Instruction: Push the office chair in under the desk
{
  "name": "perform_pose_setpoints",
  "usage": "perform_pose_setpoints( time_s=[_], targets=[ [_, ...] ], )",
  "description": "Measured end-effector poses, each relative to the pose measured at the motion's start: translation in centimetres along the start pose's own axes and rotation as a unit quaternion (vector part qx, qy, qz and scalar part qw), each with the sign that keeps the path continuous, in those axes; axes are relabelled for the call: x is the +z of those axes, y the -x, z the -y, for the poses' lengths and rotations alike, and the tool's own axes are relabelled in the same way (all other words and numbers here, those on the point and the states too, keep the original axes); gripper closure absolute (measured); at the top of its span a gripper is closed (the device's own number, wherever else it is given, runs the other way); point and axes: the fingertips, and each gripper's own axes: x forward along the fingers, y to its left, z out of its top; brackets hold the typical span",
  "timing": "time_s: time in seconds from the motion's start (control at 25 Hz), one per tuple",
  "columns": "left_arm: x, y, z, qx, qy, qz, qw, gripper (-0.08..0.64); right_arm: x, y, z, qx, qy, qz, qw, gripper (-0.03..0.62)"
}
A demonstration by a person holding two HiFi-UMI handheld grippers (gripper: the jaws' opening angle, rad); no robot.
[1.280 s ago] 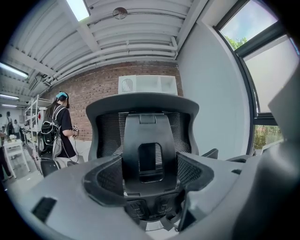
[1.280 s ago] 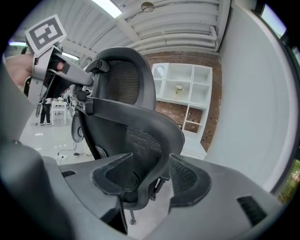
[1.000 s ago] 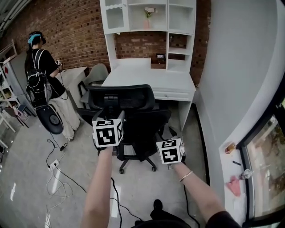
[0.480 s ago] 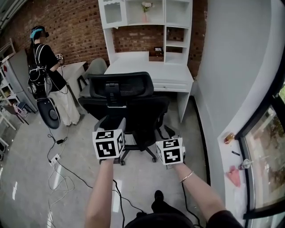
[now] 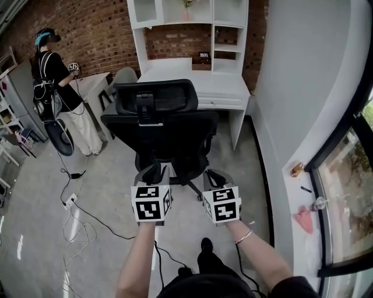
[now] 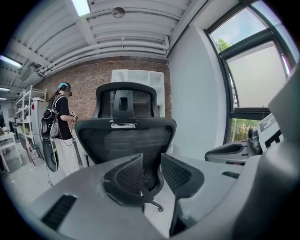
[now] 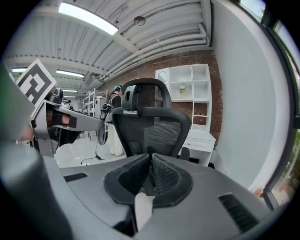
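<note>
Behind one chair point(image 5: 169, 131), two empty hand-held grippers closing: left point(image 5: 157, 171) ajar, right point(image 5: 213, 177) pressed together.

We see the office chair point(image 5: 160, 125) from behind: its backrest hides the seat, and the left claw point(image 5: 154, 174) and right claw point(image 5: 215, 177) cover part of its base. The hutch point(image 5: 143, 11) on the desk point(image 5: 230, 87) is cut off above; a dark item point(image 5: 203, 56) there is too small to name.
</note>
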Motion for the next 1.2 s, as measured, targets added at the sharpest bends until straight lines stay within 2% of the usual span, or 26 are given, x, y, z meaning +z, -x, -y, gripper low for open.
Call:
perform_pose_setpoints(
  time_s=[0.44,0.6,0.8,1.2],
  targets=[
    [-5.9,1.2,2.8,-0.011,0.018,-0.038,0.9991,0.534,-3.4,2.5,-0.9,0.025,-0.023,-0.005,0.999,0.588],
    [-7.8,1.6,3.3,-0.015,0.039,-0.050,0.9979,0.541,-4.9,2.8,-1.1,0.030,-0.032,-0.016,0.999,0.588],
    [-9.6,1.4,3.9,-0.020,0.043,-0.064,0.9968,0.549,-6.3,2.6,-1.2,0.037,-0.043,-0.029,0.998,0.588],
    [-10.7,0.0,4.4,-0.027,0.059,-0.075,0.9951,0.549,-6.7,1.7,-0.9,0.052,-0.050,-0.030,0.997,0.588]
  ],
)
